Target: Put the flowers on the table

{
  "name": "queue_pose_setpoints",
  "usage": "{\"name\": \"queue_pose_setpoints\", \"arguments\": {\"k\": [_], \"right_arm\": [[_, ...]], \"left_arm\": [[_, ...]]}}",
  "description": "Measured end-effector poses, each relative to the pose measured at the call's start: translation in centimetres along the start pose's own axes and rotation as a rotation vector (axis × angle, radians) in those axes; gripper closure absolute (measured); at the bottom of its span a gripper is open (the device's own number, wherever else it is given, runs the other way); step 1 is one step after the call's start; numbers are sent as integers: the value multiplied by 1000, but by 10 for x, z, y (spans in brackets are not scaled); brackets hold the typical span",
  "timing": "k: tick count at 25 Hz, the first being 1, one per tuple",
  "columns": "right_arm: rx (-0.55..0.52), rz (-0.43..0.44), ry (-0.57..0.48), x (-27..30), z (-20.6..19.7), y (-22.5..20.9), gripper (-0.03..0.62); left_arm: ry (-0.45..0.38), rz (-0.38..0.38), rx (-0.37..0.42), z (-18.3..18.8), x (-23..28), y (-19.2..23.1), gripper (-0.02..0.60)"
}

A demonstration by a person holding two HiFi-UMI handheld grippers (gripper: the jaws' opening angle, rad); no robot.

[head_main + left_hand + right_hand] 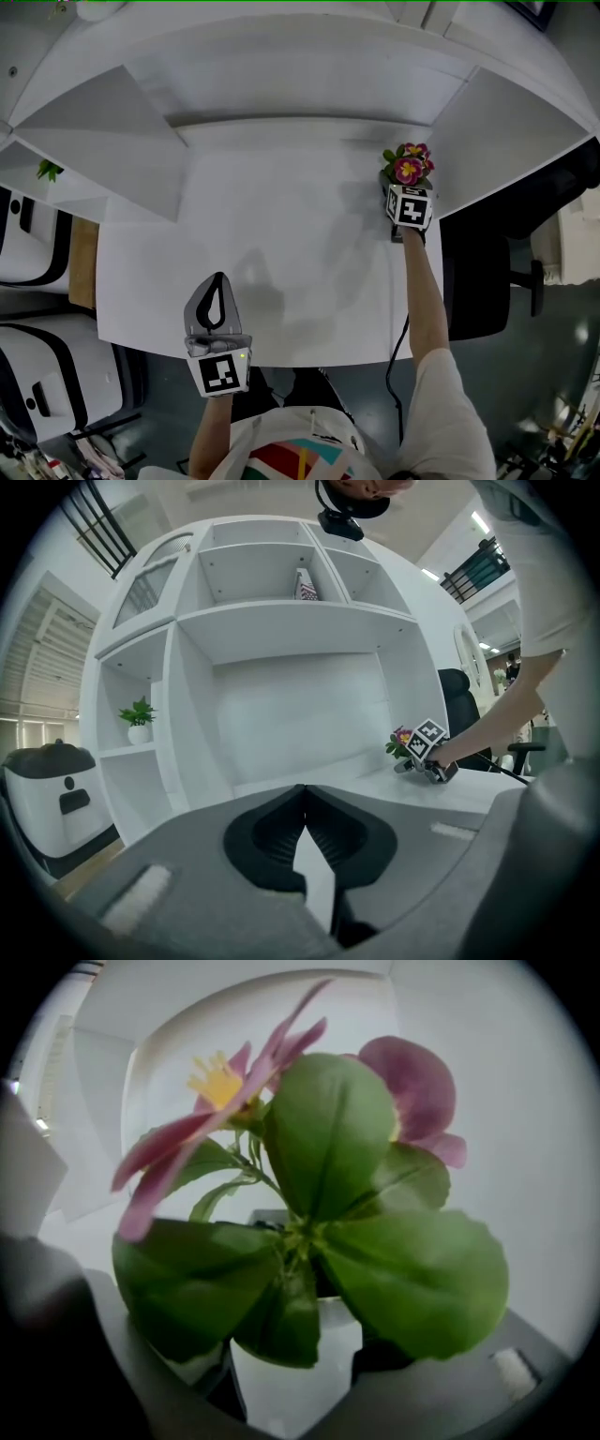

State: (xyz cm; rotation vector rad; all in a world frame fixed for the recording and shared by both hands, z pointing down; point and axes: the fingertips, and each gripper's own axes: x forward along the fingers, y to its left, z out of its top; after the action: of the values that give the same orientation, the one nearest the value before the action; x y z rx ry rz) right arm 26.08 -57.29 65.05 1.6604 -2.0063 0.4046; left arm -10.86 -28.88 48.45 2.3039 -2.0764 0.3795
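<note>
Left tongs [219,281] are pinched empty; right tongs [295,1387] clamp flowers [409,167] by their white pot [333,1321], hidden in head view.

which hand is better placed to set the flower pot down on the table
Right. The right gripper has the flower pot between its fingers, at the table's right side. The left gripper is closed and empty near the front edge, far from the pot.

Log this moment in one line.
right gripper: shut on flowers | flowers: near table's right edge | left gripper: shut, empty | release: not yet
</note>
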Motion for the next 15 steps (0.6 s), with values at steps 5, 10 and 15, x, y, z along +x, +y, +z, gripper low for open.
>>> {"name": "queue_pose_setpoints", "arguments": {"k": [5, 10, 15], "right_arm": [[5, -2, 15, 2, -10, 0, 256], [17, 6, 33, 1, -17, 0, 256], [19, 43, 47, 2, -20, 5, 256]], "left_arm": [[8, -6, -12, -5, -3, -3, 581], [15, -2, -13, -5, -5, -3, 581], [3, 2, -13, -5, -9, -6, 581]]}}
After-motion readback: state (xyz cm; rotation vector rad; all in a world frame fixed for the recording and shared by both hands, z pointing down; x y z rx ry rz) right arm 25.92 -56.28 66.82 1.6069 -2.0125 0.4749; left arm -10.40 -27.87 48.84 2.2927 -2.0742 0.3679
